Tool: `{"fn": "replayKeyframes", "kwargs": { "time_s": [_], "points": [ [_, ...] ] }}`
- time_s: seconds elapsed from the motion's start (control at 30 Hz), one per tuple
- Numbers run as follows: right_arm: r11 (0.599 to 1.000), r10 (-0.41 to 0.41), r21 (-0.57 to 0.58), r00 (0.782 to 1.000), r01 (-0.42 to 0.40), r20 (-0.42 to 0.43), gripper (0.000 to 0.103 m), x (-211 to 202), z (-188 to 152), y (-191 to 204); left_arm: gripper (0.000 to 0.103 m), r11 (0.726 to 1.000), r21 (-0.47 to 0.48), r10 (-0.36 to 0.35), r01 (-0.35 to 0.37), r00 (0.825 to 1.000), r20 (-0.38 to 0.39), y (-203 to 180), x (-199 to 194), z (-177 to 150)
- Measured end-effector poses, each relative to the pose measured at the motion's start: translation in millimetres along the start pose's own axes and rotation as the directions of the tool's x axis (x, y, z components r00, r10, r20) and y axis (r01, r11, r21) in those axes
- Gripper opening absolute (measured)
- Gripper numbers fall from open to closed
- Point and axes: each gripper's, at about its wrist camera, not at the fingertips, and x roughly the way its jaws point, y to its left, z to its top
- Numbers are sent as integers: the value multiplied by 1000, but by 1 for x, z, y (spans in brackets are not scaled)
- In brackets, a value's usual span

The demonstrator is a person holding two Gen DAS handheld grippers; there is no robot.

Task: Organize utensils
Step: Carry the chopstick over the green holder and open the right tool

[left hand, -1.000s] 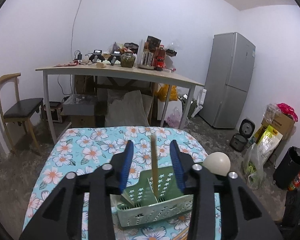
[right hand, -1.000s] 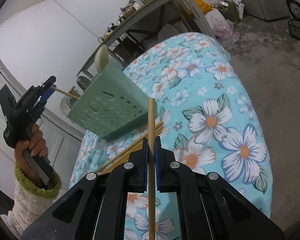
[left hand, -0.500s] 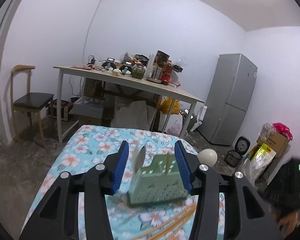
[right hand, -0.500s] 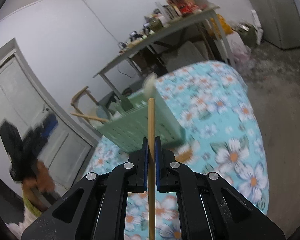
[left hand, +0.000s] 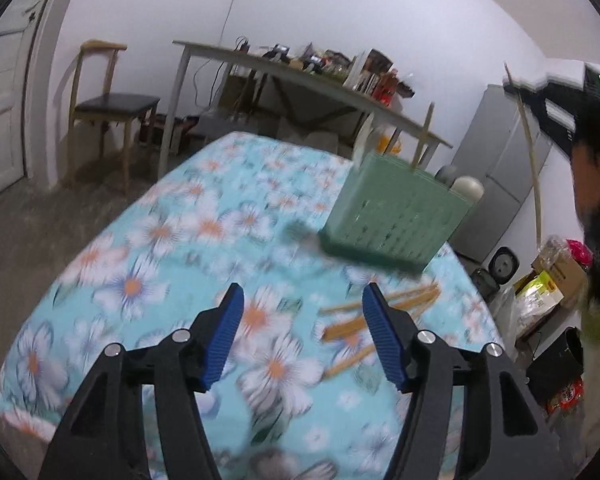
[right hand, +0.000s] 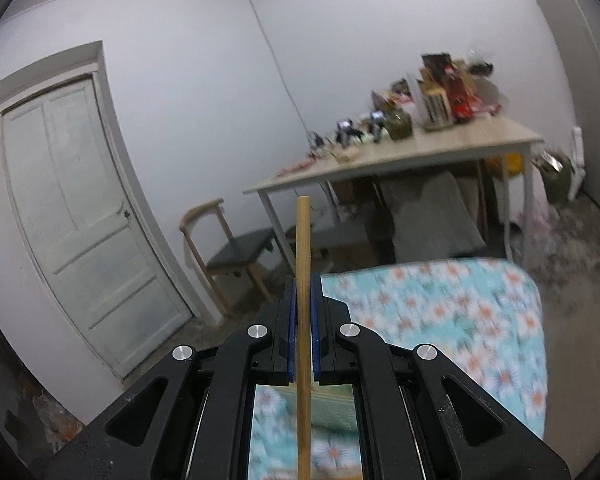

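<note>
Lower centre of the left wrist view, the left gripper (left hand: 302, 330) hangs over the floral cloth (left hand: 172, 240), its jaws spreading with nothing between them. Loose chopsticks (left hand: 380, 312) lie on the cloth just right of it; the green basket (left hand: 396, 216) stands at centre right. In the right wrist view, the right gripper (right hand: 304, 308) pinches one chopstick (right hand: 303, 248) upright at centre frame.

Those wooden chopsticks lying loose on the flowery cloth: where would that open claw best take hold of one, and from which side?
Probably around the middle of a chopstick, coming down from above with the left claw, whose jaws are opening with nothing between them. The sticks lie flat and bunched beside the green basket, so the fingers should straddle one stick across its width.
</note>
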Motion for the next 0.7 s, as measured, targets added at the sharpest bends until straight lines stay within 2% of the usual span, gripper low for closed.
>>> {"fn": "replayKeyframes", "kwargs": {
  "time_s": [0.2,0.33,0.53,0.7],
  "points": [
    [1000,1,-22,999,0,50,5,35,37,10,69,999,39,20,-22,999,44,8,-6,-5],
    [1000,-22,-17,998,23,57,5,66,45,7,71,1000,29,4,-5,999,47,14,-3,-4],
    [992,-97,-75,994,100,49,5,103,30,3,72,1000,-5,-13,13,999,31,24,0,-10],
    [980,-165,-117,986,163,-3,5,122,6,-6,72,999,-31,-15,16,999,35,32,0,-13]
  ]
}}
